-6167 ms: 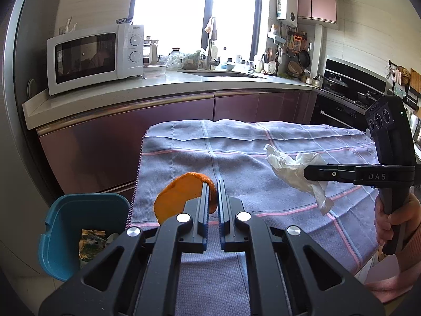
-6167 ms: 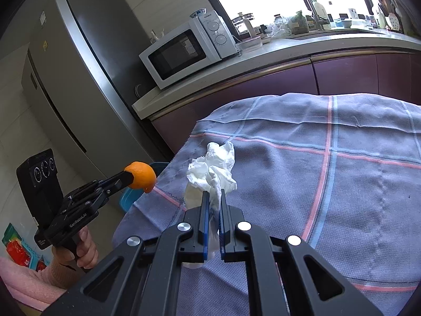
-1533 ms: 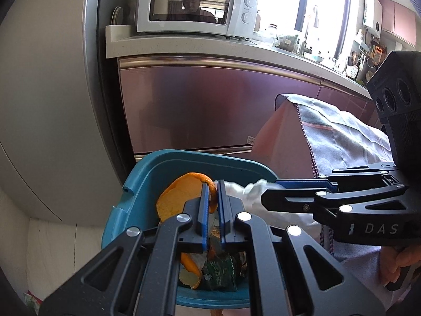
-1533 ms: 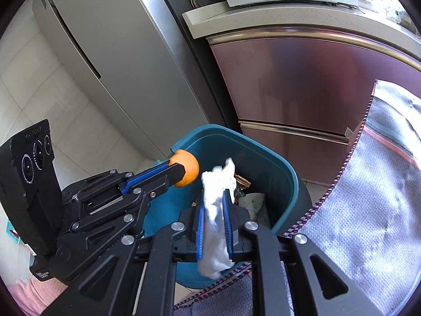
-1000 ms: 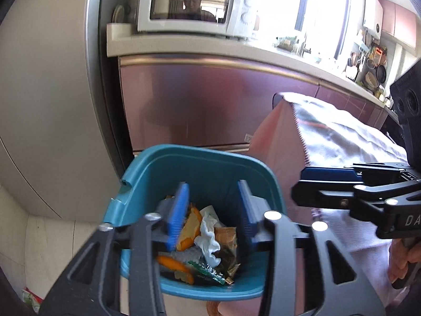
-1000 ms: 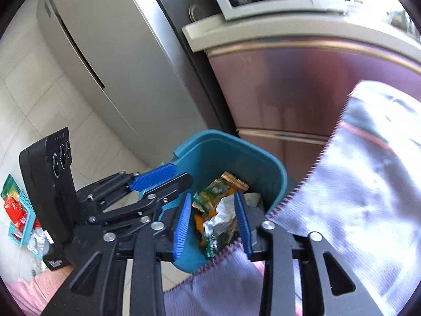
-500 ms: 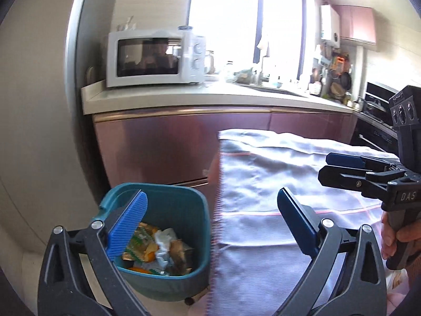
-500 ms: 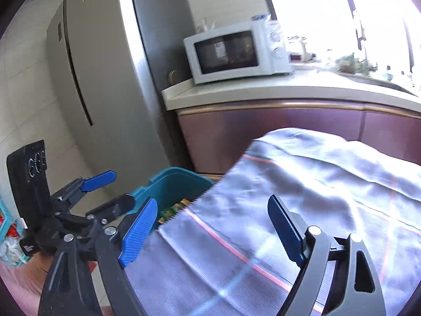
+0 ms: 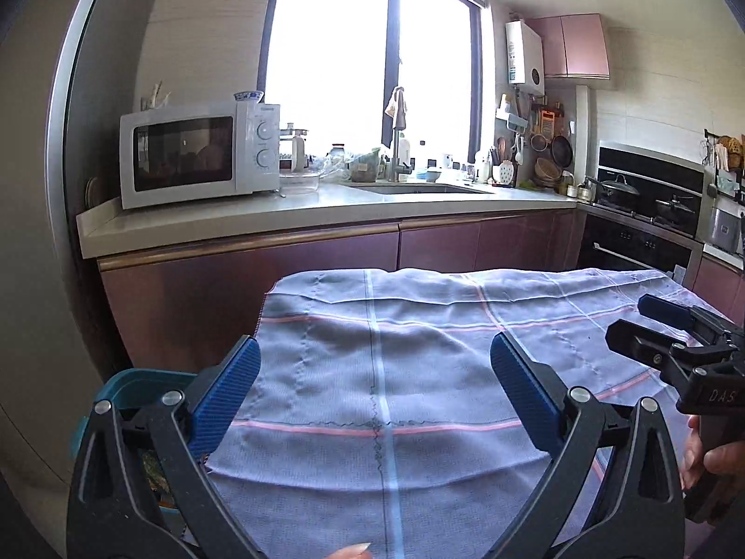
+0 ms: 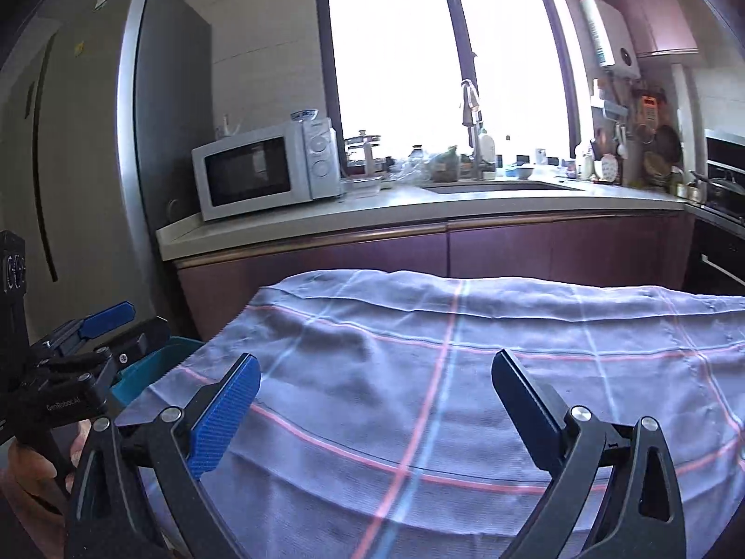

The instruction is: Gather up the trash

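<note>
- The grey-blue checked cloth with pink stripes covers the table before me; I see no trash left on it.
- The teal plastic bin stands low at the cloth's left edge, scraps just visible inside; I judge it nearer my left claw.
- My left claw is spread wide, nothing between its pads.
- My right claw is opening, empty too, over the cloth.
</note>
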Available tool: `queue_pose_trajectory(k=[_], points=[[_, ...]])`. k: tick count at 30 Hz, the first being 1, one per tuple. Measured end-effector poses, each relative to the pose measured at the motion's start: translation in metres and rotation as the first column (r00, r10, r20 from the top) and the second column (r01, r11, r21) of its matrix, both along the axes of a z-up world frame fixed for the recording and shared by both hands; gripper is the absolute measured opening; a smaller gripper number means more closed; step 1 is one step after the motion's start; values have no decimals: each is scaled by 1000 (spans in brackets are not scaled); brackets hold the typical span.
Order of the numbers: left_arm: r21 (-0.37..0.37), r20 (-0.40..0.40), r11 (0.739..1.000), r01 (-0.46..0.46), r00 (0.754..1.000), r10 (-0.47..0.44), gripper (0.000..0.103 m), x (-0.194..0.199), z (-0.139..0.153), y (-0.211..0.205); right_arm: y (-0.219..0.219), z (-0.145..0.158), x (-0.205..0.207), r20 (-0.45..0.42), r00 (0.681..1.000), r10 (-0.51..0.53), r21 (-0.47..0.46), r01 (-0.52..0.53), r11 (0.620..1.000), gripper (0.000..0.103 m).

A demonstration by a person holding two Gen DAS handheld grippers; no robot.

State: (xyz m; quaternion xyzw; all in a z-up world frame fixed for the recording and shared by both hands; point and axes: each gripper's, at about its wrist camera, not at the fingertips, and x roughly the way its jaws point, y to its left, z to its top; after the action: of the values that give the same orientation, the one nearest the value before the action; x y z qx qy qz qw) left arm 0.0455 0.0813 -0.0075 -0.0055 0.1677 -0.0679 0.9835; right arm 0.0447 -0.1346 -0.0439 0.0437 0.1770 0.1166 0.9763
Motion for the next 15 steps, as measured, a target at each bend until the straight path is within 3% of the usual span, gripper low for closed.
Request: queue_pose_trajectory(k=[15], points=[[7,79,999,-37,996,36,97,-4,6,-37,-33,-3,-22,85,987,-136,18,135,991,96]])
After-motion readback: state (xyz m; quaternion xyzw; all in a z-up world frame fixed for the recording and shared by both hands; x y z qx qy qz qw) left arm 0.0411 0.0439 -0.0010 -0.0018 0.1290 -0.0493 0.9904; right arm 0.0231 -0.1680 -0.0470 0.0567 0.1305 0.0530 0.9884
